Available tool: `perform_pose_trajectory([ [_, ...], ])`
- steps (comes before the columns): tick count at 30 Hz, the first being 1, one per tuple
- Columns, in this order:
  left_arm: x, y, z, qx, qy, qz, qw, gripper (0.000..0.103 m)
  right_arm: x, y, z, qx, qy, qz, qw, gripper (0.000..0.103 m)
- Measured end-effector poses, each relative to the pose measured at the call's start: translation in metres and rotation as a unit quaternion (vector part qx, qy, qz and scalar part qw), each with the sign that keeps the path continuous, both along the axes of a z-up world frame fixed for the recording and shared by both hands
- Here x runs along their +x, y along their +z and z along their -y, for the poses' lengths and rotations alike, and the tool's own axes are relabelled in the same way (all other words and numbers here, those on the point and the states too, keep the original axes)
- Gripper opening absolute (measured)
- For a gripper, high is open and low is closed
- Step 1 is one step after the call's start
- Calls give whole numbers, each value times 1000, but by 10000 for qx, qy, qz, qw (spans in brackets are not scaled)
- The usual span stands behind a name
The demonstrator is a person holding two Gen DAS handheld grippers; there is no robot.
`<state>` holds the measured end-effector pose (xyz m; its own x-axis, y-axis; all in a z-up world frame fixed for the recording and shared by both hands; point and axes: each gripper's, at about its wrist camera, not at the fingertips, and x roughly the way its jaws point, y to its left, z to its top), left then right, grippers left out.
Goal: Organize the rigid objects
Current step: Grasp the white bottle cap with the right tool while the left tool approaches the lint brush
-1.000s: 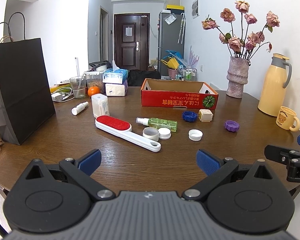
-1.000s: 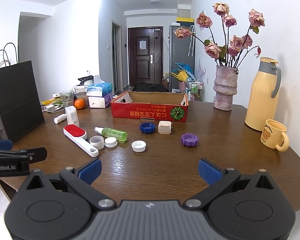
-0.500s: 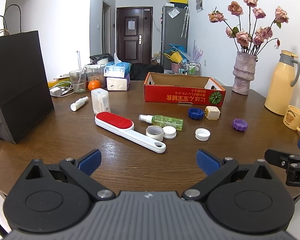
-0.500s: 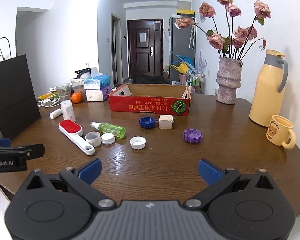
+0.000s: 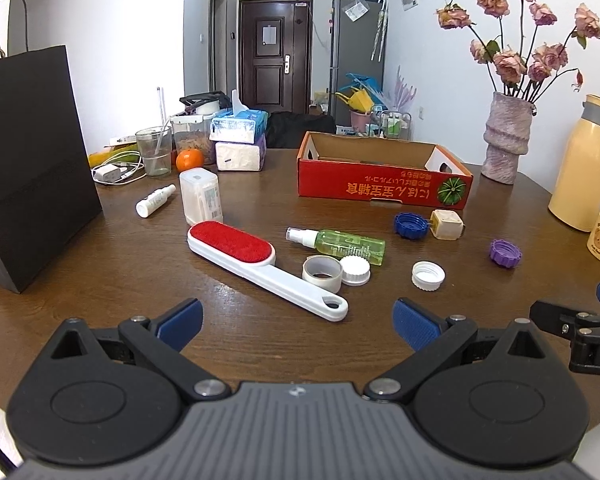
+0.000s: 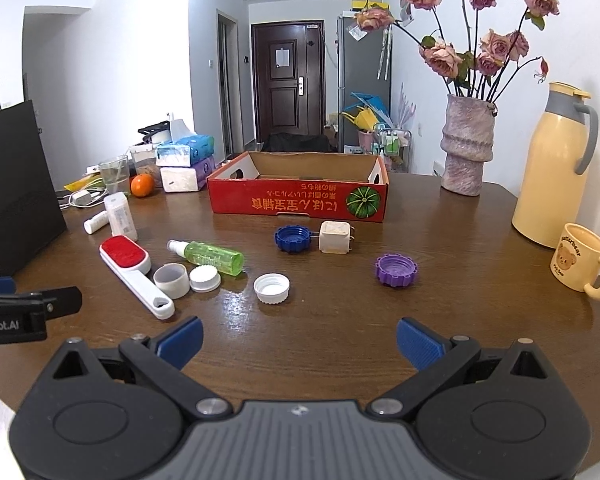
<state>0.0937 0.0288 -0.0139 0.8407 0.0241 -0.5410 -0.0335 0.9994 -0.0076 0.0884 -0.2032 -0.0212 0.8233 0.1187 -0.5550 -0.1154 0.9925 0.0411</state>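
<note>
1. The left gripper (image 5: 296,322) hangs over the near edge of the table (image 5: 112,256), released and empty, jaws spread wide.
2. The right gripper (image 6: 298,344) hovers beside it over the same edge, likewise spread and holding nothing.
3. The lint brush (image 5: 260,266) lies straight ahead of the left gripper, handle end nearest; its long axis runs diagonally, from near-right to far-left.
4. Just beyond the handle sit a white ring (image 5: 322,272), two white caps, and a green spray bottle (image 5: 340,242) lying crosswise.
5. Further on sits the open red box (image 5: 384,190), the likely destination, toward the far edge.
6. Judgement: the left gripper is nearer the brush and should close across its handle.
</note>
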Motion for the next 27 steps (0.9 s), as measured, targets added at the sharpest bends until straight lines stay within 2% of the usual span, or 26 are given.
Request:
perform_pose_trajectory([
  [27, 102, -30, -16, -12, 337, -676, 9971, 103, 112, -41, -16, -99, 184, -628, 9978, 103],
])
